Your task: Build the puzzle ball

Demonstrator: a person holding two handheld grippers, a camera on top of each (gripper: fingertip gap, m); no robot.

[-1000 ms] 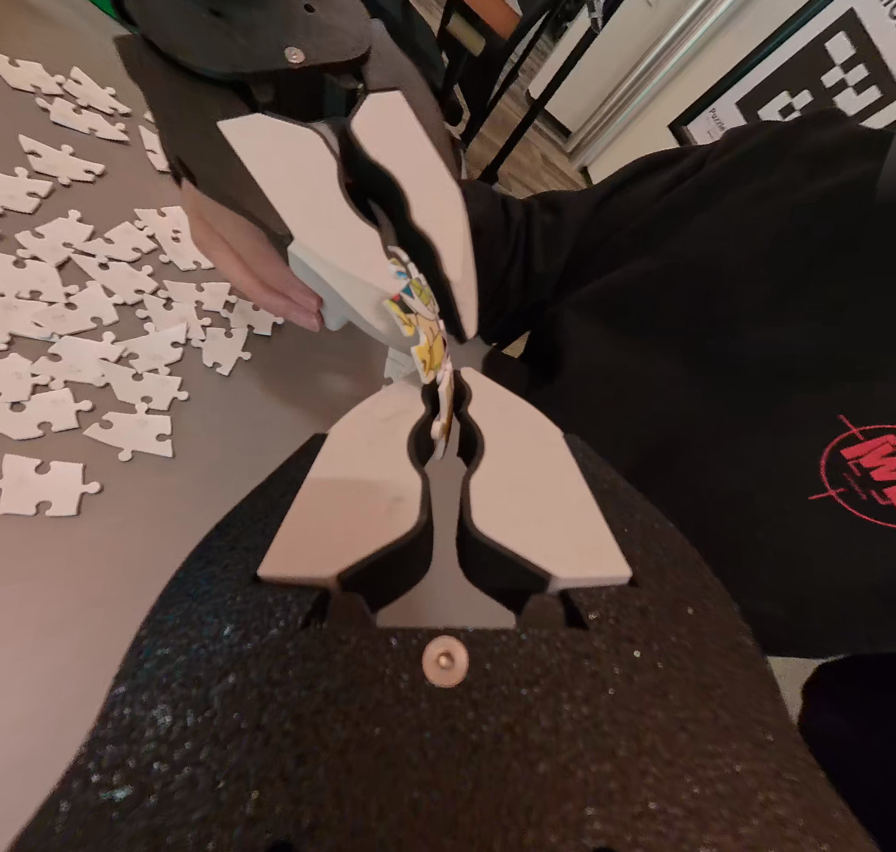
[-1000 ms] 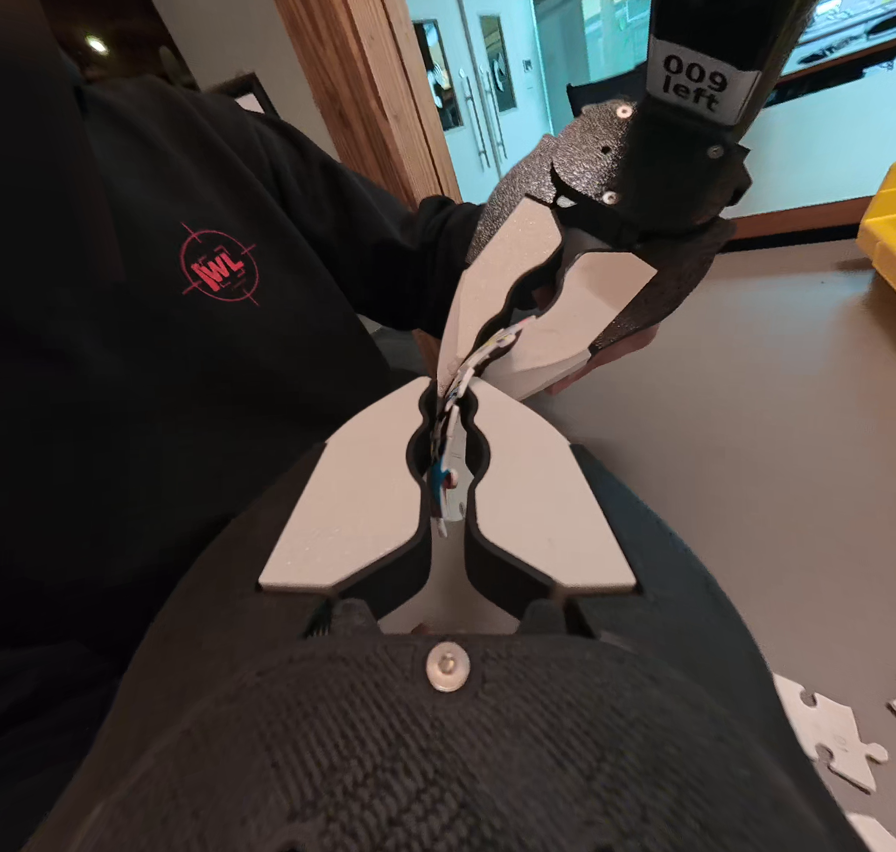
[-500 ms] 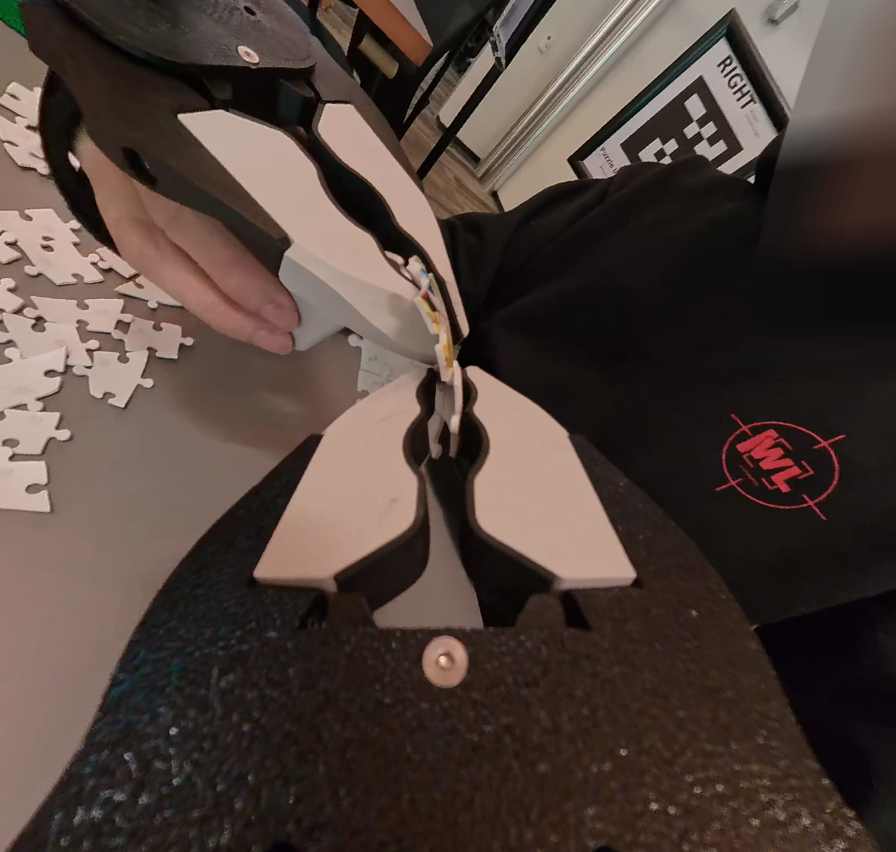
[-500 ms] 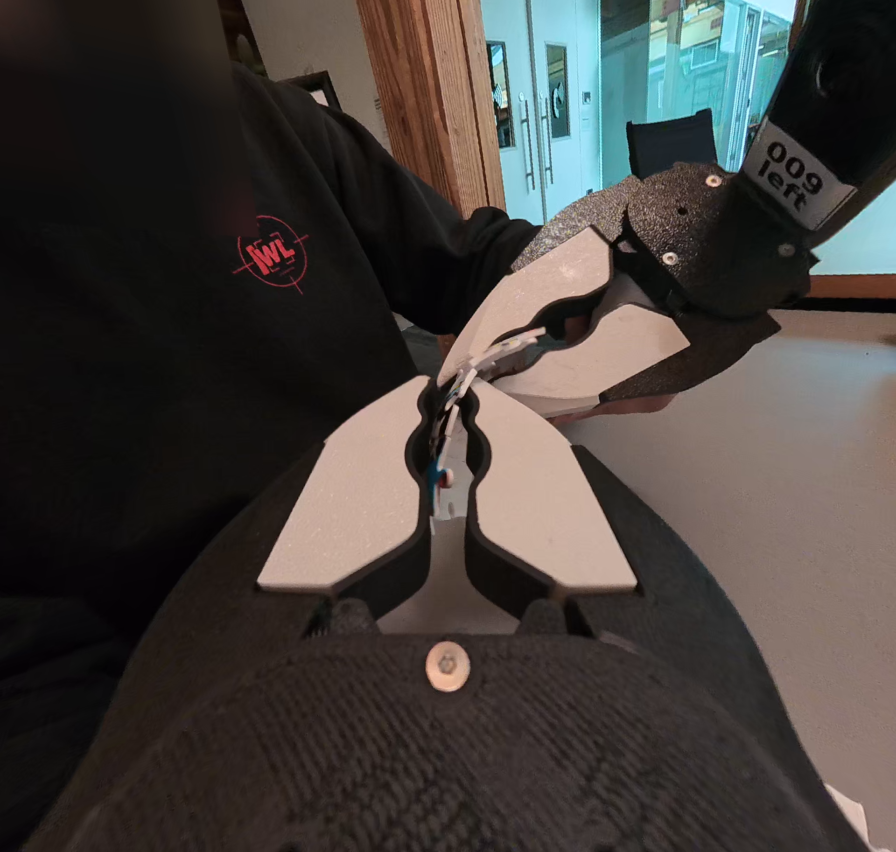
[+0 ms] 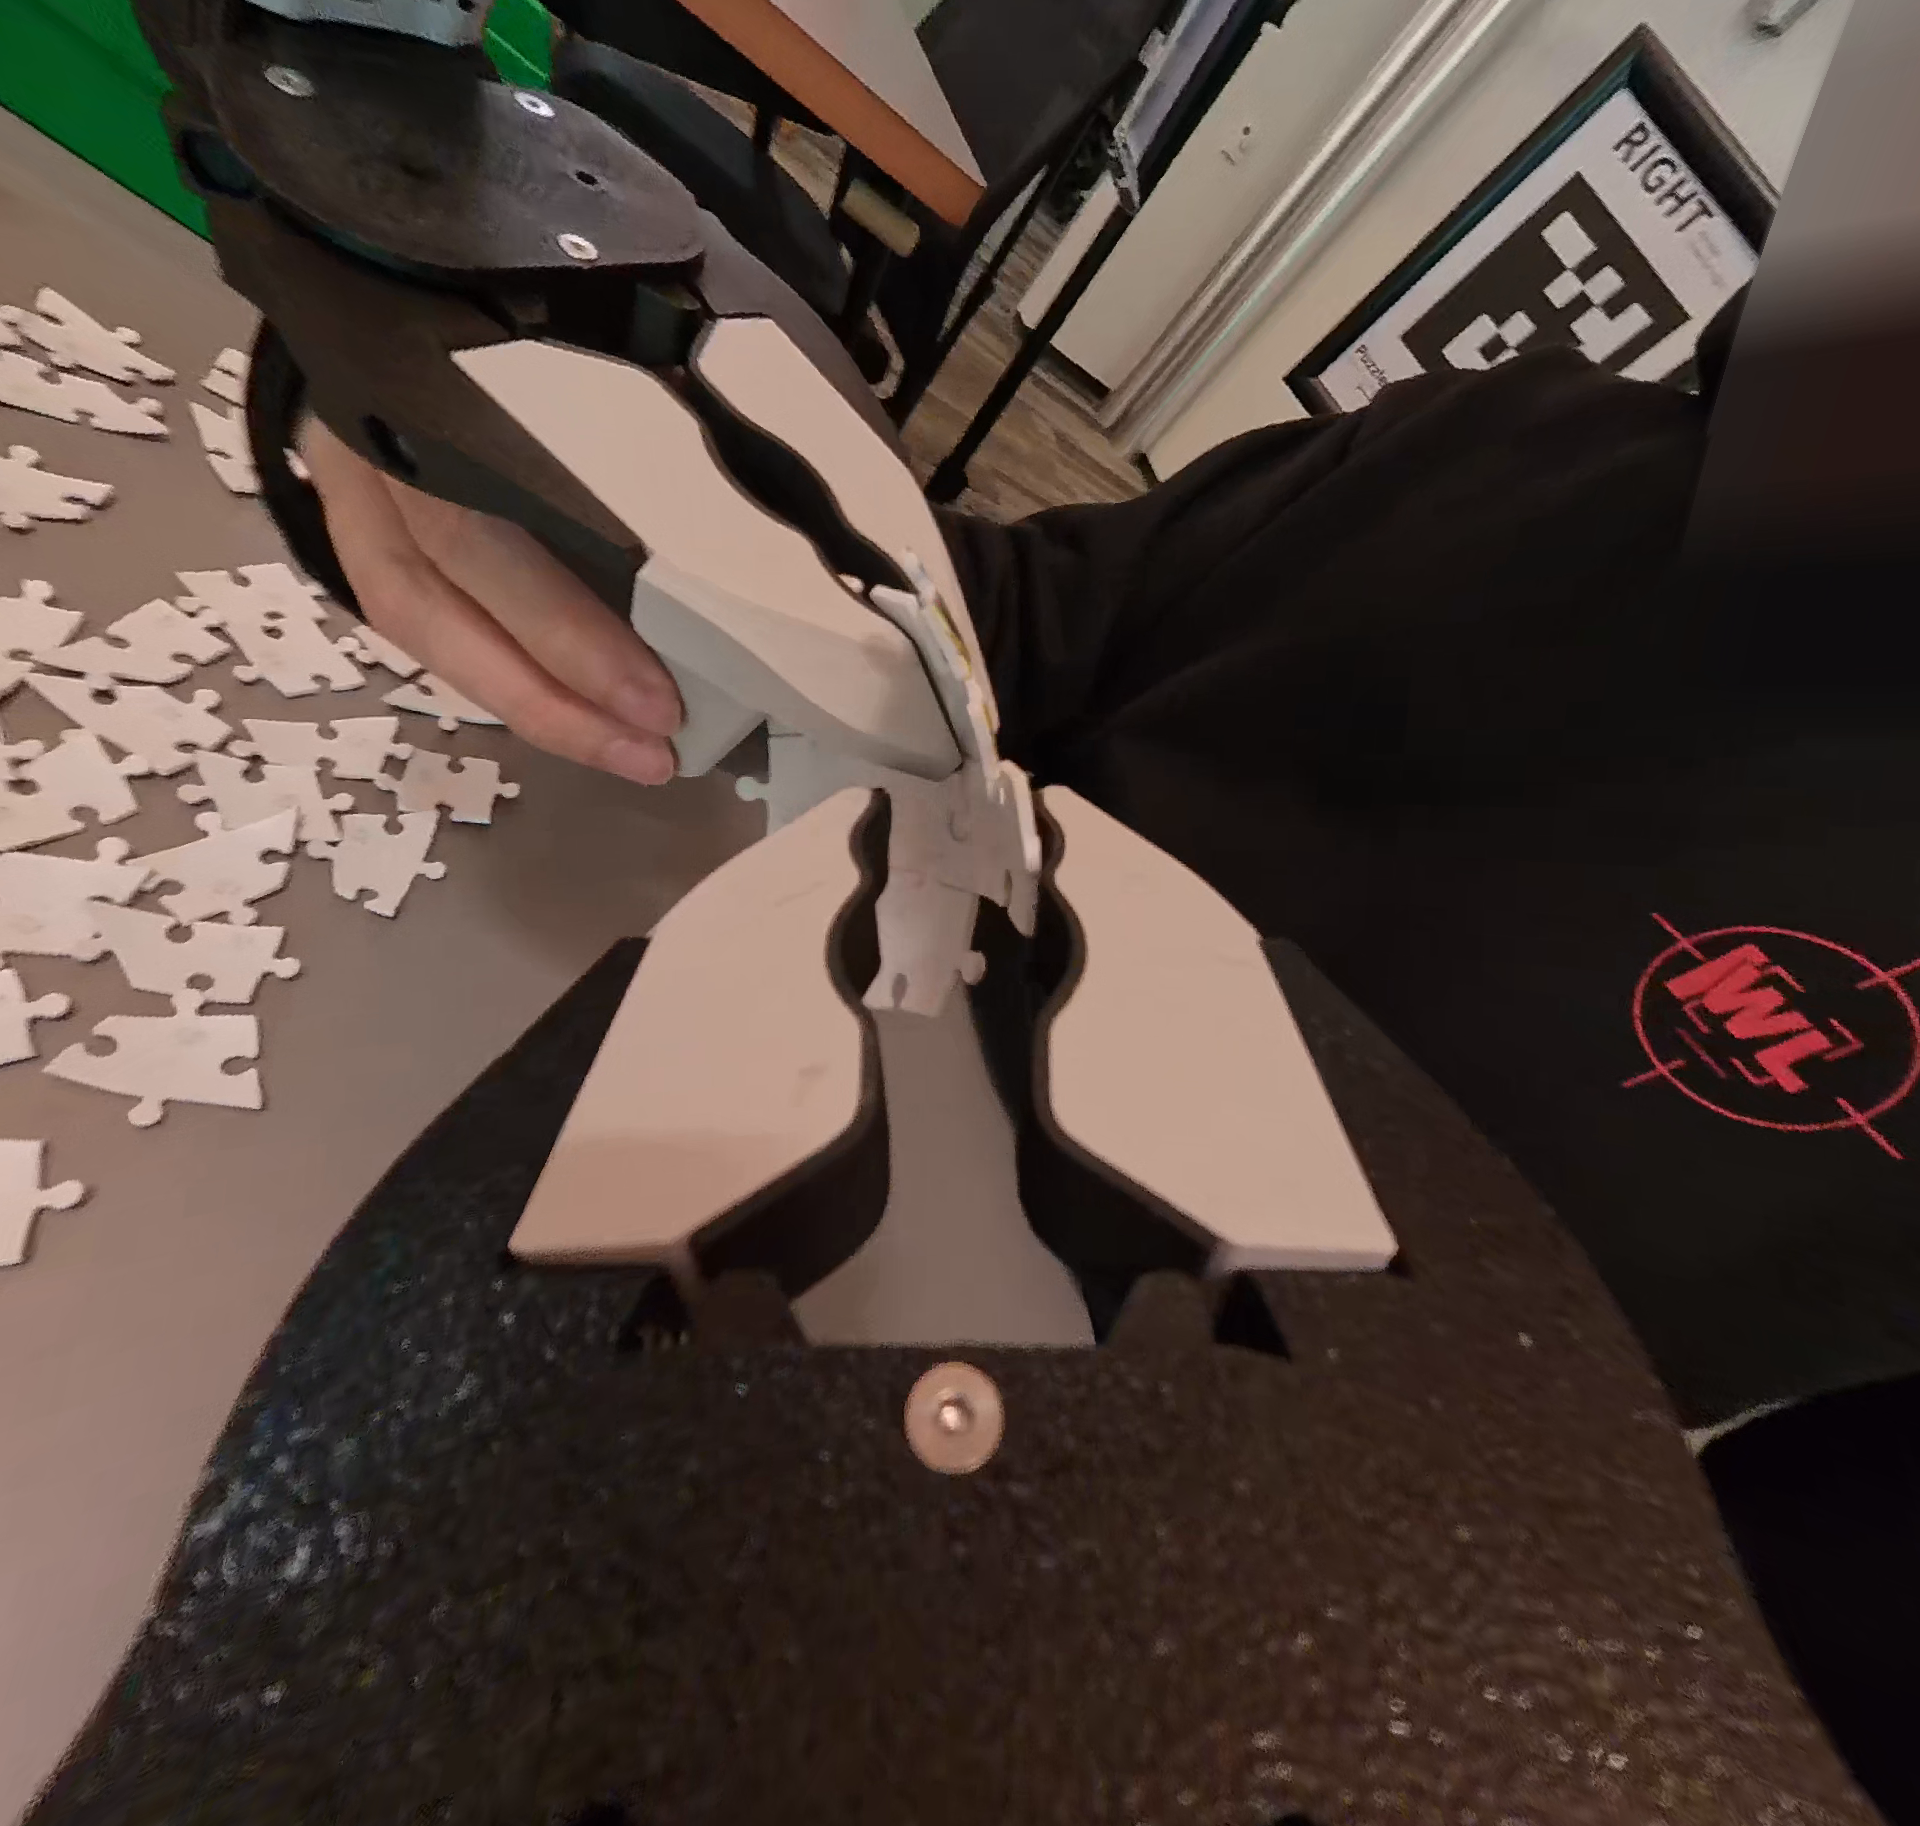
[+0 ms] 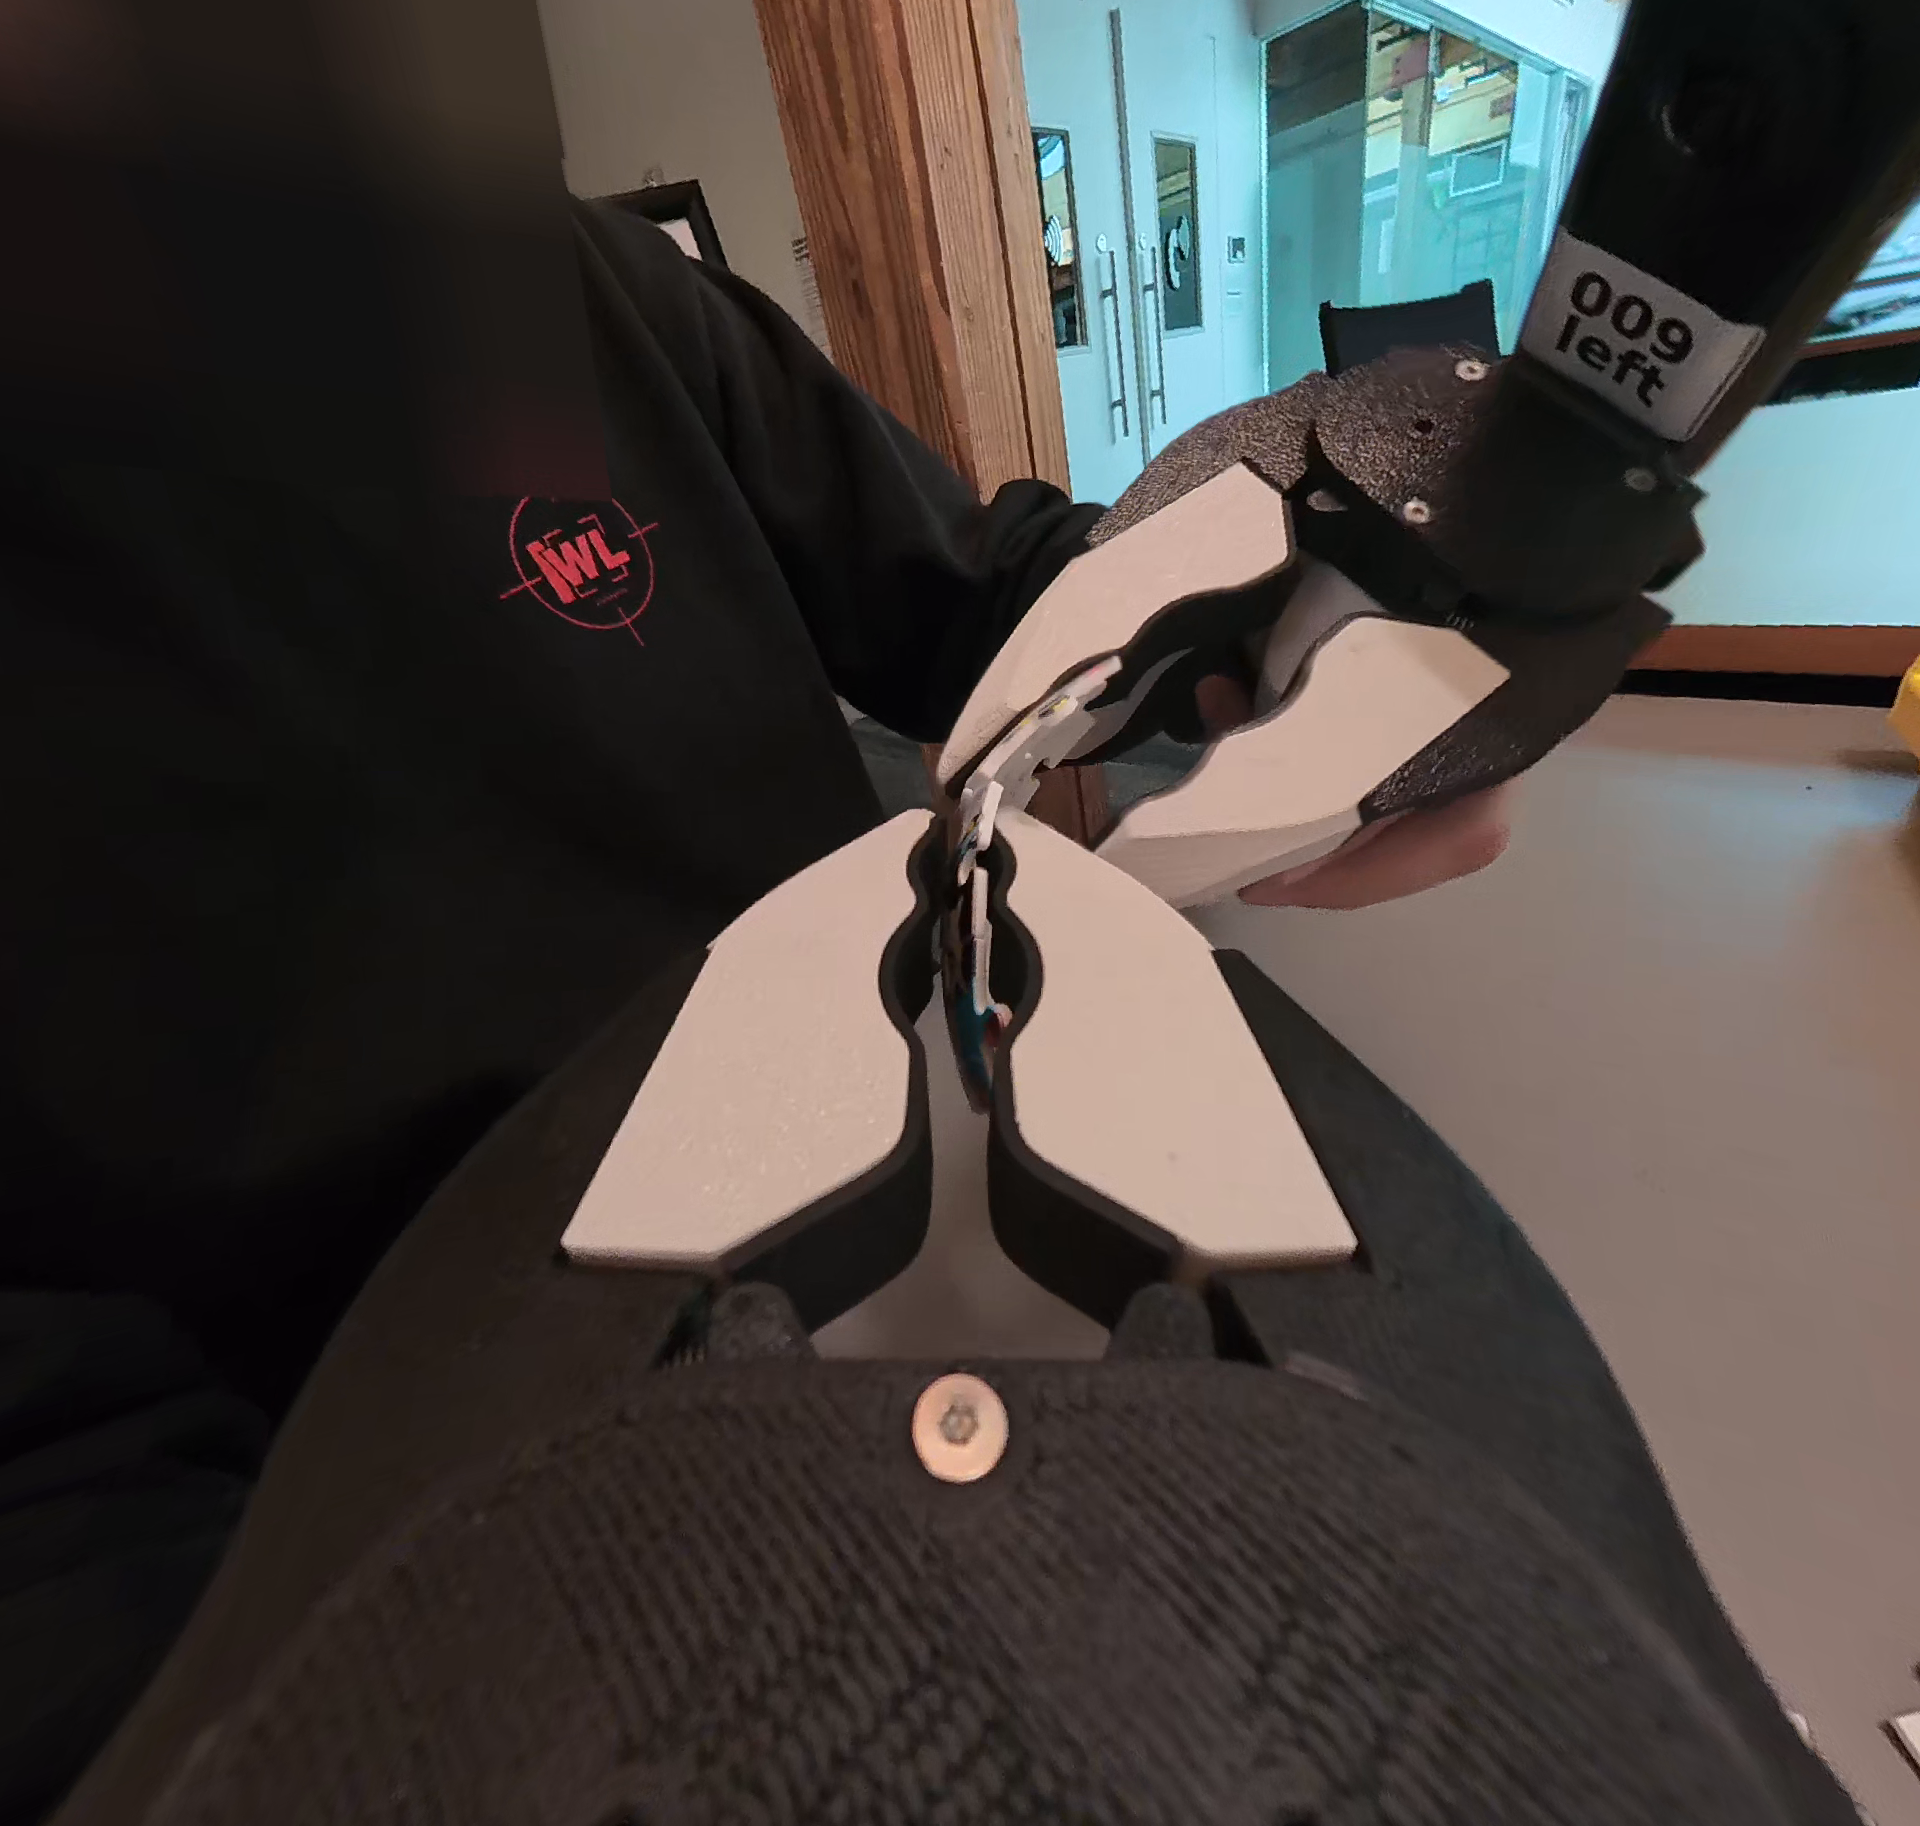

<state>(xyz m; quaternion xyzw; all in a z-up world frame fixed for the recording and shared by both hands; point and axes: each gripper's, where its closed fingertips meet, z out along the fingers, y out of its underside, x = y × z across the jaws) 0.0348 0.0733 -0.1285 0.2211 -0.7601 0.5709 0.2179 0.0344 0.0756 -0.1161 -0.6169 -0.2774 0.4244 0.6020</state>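
Note:
Both grippers are raised above the grey table (image 5: 436,1028) and meet tip to tip. My left gripper (image 5: 961,810) is shut on a small cluster of puzzle pieces (image 5: 925,935), white backs toward the camera. My right gripper (image 5: 966,748) comes in from the upper left, shut on another puzzle piece (image 5: 940,633) with a printed edge. The two held parts touch at the tips. In the right wrist view, my right gripper (image 6: 961,826) pinches a piece with blue print (image 6: 977,1028), and the left gripper (image 6: 997,789) holds its pieces (image 6: 1039,742) at a steep angle to it.
Several loose white puzzle pieces (image 5: 208,737) lie face down on the table at the left. A person in a black sweater (image 5: 1455,737) sits close behind the grippers. A green box (image 5: 62,62) stands at the far left, and a yellow object (image 6: 1907,716) sits at the right edge.
Both grippers have turned while staying tip to tip. The held pieces now show their white backs in the left wrist view. The left gripper lies flatter in the right wrist view.

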